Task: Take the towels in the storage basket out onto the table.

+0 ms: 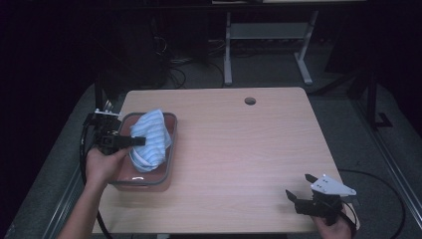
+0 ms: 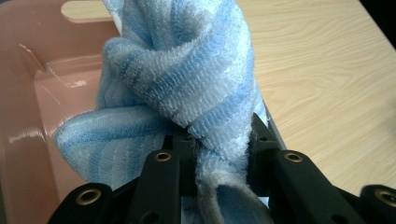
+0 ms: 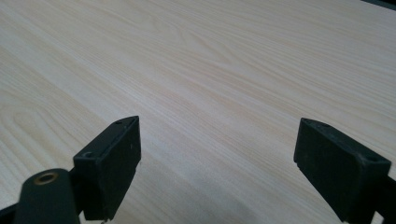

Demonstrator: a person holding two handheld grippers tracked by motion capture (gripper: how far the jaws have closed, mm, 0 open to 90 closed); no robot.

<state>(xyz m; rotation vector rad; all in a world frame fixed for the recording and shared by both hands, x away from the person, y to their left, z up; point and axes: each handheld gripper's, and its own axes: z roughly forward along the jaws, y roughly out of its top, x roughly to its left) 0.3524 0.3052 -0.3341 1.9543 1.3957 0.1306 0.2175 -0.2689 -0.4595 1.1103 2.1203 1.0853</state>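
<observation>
The left gripper (image 2: 219, 154) clamps a soft, light blue-striped terry towel (image 1: 151, 140) over the pink plastic tub (image 1: 166, 172). It probably sags, so a bunched fold holds best. The right gripper (image 1: 301, 188) hangs spread, empty.

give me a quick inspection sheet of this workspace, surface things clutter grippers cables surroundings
surface: light wooden table with a round hole near its far edge
job's things: blue striped towel bunched in a pink bin on the table's left side
clutter: nothing seen
grippers: left gripper shut on the towel over the bin; right gripper open, nothing between its jaws, at the near right corner
cables: black cable trails from the left gripper; another runs off the right one; more lie on the floor beyond
surroundings: dark room, grey floor, grey desk frame behind
</observation>
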